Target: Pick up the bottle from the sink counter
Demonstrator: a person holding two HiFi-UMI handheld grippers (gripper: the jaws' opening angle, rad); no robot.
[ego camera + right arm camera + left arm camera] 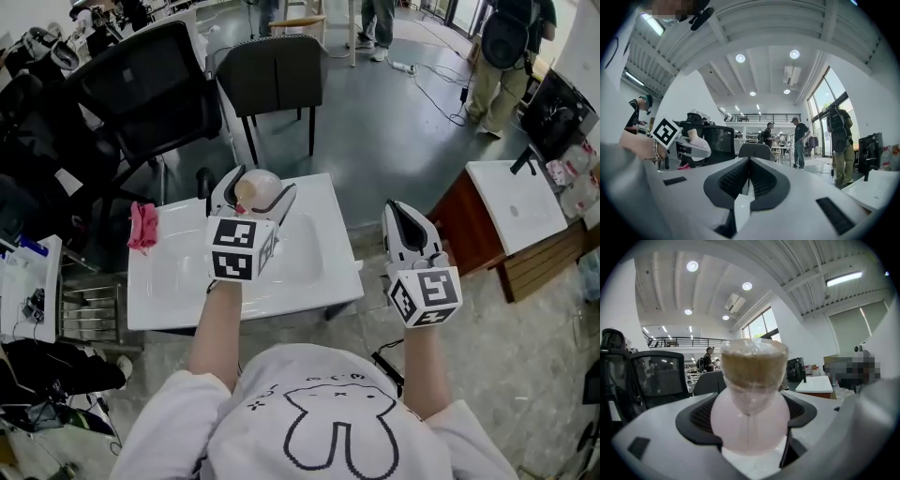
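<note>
On my left a crumpled pink cloth (142, 226) lies on the white sink counter (169, 300). My left gripper (258, 187) holds the pale pink, round-bodied plastic bottle (751, 420) over the far part of the basin. Its fingers (698, 418) are spread around the body, pinching it. The bottle's top is brownish under clear wrap, and I cannot tell its contents. Right of the counter, my right gripper (749, 161) has its fingers pressed together, holding nothing.
</note>
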